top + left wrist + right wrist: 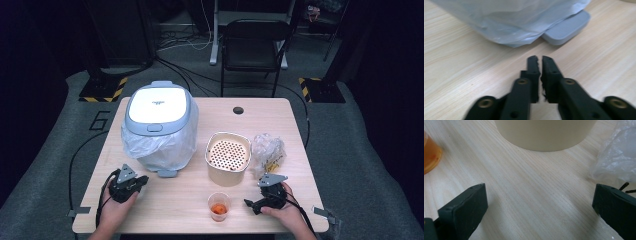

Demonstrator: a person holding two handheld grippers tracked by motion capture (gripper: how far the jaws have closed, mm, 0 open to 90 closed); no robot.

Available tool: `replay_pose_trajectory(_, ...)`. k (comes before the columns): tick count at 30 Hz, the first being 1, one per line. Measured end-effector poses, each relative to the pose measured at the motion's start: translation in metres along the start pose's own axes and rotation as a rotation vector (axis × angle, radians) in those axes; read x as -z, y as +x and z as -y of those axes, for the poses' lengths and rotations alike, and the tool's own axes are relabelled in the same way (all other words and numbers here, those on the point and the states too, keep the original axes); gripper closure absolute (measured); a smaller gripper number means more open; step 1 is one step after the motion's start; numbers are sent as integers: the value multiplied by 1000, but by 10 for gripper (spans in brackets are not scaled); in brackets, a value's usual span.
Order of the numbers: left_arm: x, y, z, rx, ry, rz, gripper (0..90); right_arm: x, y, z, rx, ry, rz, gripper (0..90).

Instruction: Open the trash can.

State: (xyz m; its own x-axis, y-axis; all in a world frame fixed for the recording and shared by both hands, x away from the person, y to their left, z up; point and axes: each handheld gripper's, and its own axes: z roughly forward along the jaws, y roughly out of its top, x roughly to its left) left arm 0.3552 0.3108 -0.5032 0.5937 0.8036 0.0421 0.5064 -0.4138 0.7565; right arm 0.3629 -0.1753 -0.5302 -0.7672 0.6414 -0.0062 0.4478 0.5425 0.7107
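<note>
The bin (159, 125), a lidded white and grey one lined with a plastic bag (519, 22), is standing at the left of the desk (180, 200), its grey pedal (566, 30) jutting toward the person. The left gripper (142, 179) is lying just before it, pointing at the pedal, its jaws clenched together on nothing. To the right, a cream tub (228, 157) with a holed insert is sitting mid-desk, a small cup (219, 206) with something orange in front of it and a crumpled clear bag (267, 152) beside it. The right gripper (248, 203) is resting near the cup, its jaws spread wide and empty, facing the tub.
</note>
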Motion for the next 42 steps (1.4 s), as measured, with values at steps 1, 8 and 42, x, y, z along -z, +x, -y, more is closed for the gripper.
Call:
replay_pose_trajectory(1, 0, -1, -2, -6, 8, 13, 900, 0, 0, 0, 0, 0, 0, 0)
replay_pose_trajectory(8, -2, -13, -12, -48, 38, 38, 900, 0, 0, 0, 2, 1, 5, 0)
replay_pose_trajectory(42, -39, -38, -62, -213, 100, 43, 900, 0, 0, 0, 3, 2, 4, 0)
